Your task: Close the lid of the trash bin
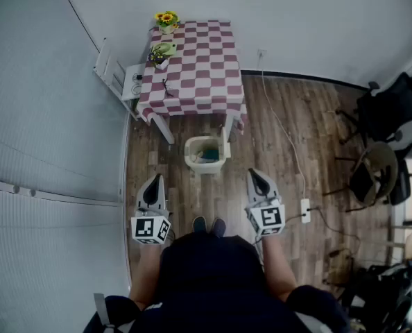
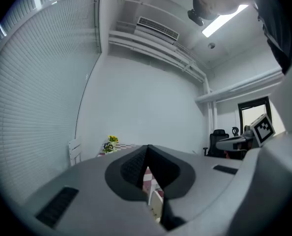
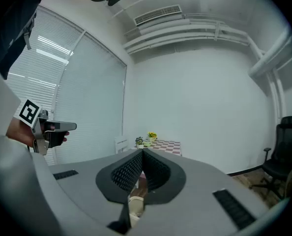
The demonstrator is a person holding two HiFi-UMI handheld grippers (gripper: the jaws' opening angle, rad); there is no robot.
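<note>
Standing open on the wooden floor point(image 1: 282, 151) before the red-checked tabletop point(image 1: 199, 61), the cream plastic trash bin point(image 1: 204, 159) looked light, its raised lid point(image 1: 226, 144) best nudged at the free edge; the left claw point(image 1: 157, 179) and right claw point(image 1: 254, 174) hung shut, empty.

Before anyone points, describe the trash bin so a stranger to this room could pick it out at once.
Find the table with the red-and-white checked cloth against the far wall. On the wooden floor just in front of it stands the trash bin: cream, open on top, with something teal inside.

The trash bin point(image 1: 204, 166) holds a teal item point(image 1: 209, 154) too small to identify.
</note>
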